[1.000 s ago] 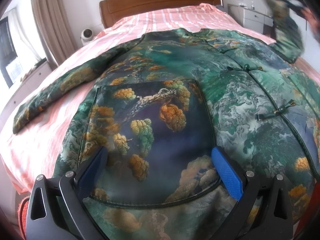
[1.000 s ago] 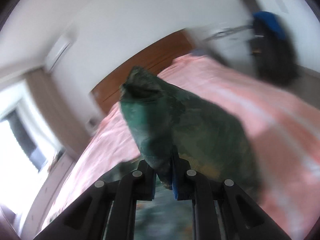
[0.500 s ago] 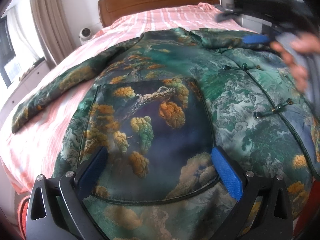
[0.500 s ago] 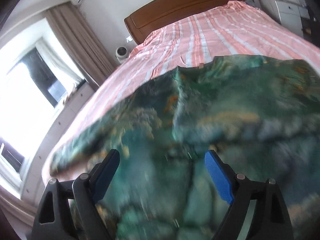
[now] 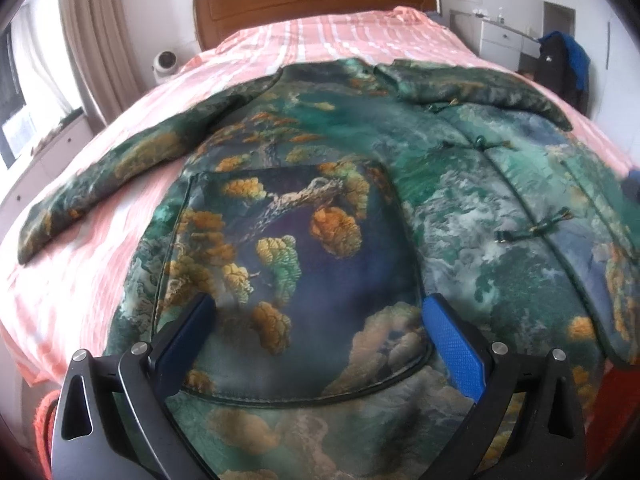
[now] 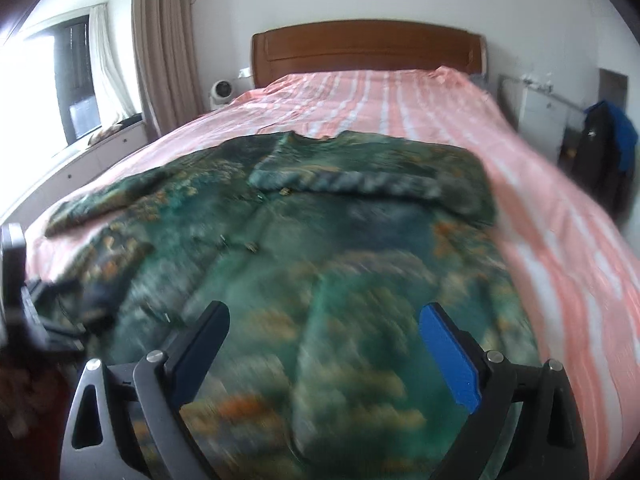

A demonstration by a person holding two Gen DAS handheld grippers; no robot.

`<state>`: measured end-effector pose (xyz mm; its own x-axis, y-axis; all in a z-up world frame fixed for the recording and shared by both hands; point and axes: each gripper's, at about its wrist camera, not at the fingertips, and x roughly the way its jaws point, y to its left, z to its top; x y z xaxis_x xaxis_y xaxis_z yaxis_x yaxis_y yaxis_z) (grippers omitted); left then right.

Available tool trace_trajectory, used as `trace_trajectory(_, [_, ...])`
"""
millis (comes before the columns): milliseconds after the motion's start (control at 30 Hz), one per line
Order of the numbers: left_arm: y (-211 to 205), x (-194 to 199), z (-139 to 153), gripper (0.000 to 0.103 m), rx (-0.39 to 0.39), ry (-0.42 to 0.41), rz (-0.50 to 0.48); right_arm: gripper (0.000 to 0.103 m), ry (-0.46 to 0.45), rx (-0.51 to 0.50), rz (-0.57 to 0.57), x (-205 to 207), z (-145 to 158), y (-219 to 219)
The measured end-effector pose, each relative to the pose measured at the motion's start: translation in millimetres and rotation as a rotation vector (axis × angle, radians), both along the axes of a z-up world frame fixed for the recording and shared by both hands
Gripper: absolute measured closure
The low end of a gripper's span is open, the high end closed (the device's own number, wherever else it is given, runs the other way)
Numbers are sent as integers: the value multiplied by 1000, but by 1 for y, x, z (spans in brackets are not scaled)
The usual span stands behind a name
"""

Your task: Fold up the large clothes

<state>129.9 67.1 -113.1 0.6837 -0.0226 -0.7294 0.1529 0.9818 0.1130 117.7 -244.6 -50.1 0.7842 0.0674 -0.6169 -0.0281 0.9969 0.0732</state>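
No readable text, label, brand, number or sign is showing in either view. The green patterned jacket (image 5: pixel 360 200) is carrying only woven trees and clouds, with no lettering. The pink striped bedsheet (image 6: pixel 400 96), filling the upper middle of the frame, is bearing plain stripes. The dark bag (image 6: pixel 600 152) at the right edge is showing a small pale mark, too tiny and blurred to read.
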Motion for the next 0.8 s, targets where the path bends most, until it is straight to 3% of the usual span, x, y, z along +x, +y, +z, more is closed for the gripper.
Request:
trace_trajectory(200, [-11,-18,24,0,41,-122,-18,8,-9,15,-33,-14,-11,-10])
trace_trajectory(400, [-13,-19,19,0,50,-95,-40,8,-18,-11,-49,-9,-19,-14])
trace_trajectory(800, [9,-7,19,0,-46,-51,33,8,51,-4,-37,-4,-34,-14])
